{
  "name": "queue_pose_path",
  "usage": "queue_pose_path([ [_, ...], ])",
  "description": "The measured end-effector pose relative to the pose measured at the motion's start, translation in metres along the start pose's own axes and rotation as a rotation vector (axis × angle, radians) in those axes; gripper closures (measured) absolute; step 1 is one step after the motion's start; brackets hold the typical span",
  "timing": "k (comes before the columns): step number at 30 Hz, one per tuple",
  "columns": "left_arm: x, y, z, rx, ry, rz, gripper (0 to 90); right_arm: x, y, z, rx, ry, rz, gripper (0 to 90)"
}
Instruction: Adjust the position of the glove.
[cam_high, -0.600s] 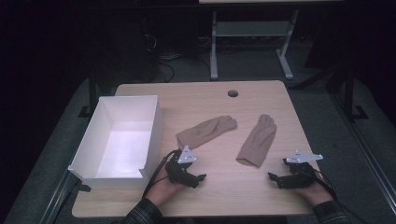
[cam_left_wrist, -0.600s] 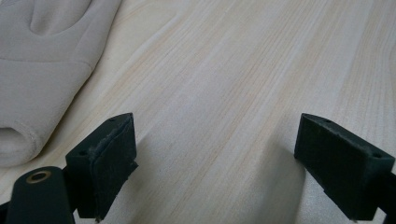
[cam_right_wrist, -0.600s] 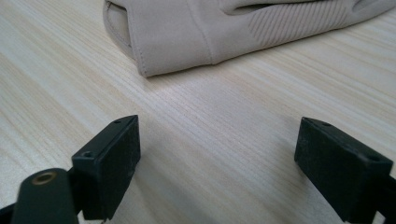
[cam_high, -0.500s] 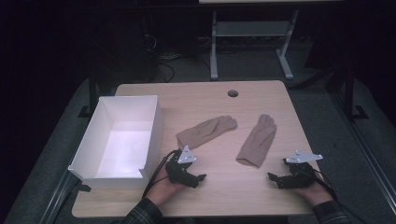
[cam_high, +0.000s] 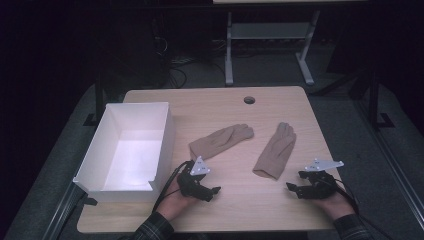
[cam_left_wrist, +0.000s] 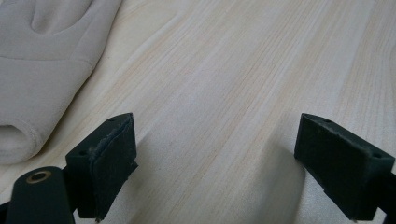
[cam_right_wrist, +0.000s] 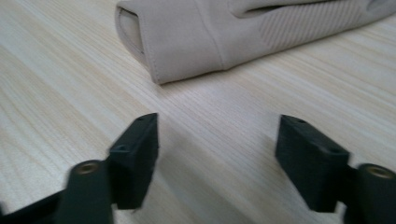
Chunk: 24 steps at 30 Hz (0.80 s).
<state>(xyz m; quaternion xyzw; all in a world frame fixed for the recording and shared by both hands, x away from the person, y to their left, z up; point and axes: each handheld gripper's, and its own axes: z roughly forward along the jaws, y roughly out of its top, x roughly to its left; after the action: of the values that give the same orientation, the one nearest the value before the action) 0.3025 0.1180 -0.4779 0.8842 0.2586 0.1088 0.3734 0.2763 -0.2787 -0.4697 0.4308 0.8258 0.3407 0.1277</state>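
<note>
While both grippers' fingers stand open (empty), right gripper (cam_high: 298, 188) should approach right glove (cam_high: 276, 151) cuff-first; left gripper (cam_high: 207, 191) likewise left glove (cam_high: 221, 141).

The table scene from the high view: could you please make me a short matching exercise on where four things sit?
Things:
1. white box
2. left glove
3. right glove
4. round hole

Places:
A. near the table's far edge
B. ahead of the right gripper
C. at the table's left edge
D. ahead of the left gripper

Pairs: 1-C, 2-D, 3-B, 4-A
</note>
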Motion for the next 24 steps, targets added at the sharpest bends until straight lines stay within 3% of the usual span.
queue_pose_path([
  [7,0.000,0.000,0.000,0.000,0.000,-0.001,12.1,-0.002,0.009,0.000,0.015,0.023,0.007,66.1],
  [13,0.000,0.000,0.000,-0.002,0.000,-0.006,12.1,-0.003,0.021,0.002,0.010,0.039,-0.016,88.6],
  [20,-0.001,0.000,0.001,-0.011,-0.001,-0.014,12.1,-0.001,0.032,0.004,-0.008,0.061,-0.038,89.7],
  [24,0.000,0.000,0.000,-0.004,-0.004,0.000,12.0,0.001,0.036,0.007,-0.010,0.068,-0.030,89.7],
])
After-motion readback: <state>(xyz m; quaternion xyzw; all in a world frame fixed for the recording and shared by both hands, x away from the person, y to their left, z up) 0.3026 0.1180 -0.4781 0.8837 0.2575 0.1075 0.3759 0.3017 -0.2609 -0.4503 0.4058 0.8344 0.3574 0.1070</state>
